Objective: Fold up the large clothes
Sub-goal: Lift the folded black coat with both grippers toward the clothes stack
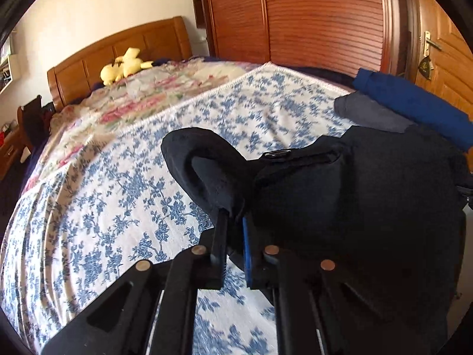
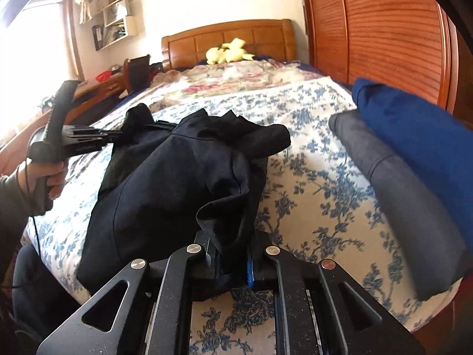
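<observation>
Black cloth, the dark garment (image 2: 165,177), hangs bunched over the floral bedspread (image 2: 310,201), pinched at one edge by the left gripper (image 1: 233,222) and at another by the right gripper (image 2: 227,254). No fold is made yet. A grey garment (image 2: 399,192) and a blue garment (image 2: 419,136) lie beside, near the wooden wardrobe (image 2: 384,29).

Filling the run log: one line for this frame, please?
step: mid-fold | left tongs: shut on black garment | right tongs: shut on black garment | garment: lifted over bedspread | folded clothes: right
</observation>
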The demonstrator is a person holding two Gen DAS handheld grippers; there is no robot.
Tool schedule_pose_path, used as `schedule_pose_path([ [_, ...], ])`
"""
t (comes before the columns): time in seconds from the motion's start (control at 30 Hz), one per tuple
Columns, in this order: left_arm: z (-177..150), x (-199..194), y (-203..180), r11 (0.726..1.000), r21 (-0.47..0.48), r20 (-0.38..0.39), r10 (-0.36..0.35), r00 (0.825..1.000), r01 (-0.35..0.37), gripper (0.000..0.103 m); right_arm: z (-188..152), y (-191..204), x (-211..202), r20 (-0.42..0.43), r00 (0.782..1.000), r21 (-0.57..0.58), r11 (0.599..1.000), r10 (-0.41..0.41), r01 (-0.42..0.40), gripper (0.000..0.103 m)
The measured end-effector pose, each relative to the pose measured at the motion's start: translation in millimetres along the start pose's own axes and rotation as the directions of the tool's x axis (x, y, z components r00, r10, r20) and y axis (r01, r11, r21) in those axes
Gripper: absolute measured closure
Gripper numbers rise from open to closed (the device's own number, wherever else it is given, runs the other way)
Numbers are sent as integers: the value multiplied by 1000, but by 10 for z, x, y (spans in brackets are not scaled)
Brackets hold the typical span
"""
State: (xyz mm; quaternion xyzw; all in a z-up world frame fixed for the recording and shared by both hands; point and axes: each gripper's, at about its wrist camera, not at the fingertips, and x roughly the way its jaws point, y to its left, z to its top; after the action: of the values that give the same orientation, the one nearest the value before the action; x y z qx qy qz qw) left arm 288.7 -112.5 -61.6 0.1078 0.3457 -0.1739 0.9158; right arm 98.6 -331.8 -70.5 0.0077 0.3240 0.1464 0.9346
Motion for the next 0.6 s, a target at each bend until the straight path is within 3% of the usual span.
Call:
schedule_pose_path([
  [0.27, 47, -403, -231, 1000, 22, 46, -3, 999, 2, 96, -3, 66, -402, 47, 998, -24, 999, -31, 32, 94],
  [0.6, 384, -409, -446, 1000, 25, 97, -10, 995, 7, 97, 127, 46, -543, 68, 996, -90, 994, -61, 67, 95],
])
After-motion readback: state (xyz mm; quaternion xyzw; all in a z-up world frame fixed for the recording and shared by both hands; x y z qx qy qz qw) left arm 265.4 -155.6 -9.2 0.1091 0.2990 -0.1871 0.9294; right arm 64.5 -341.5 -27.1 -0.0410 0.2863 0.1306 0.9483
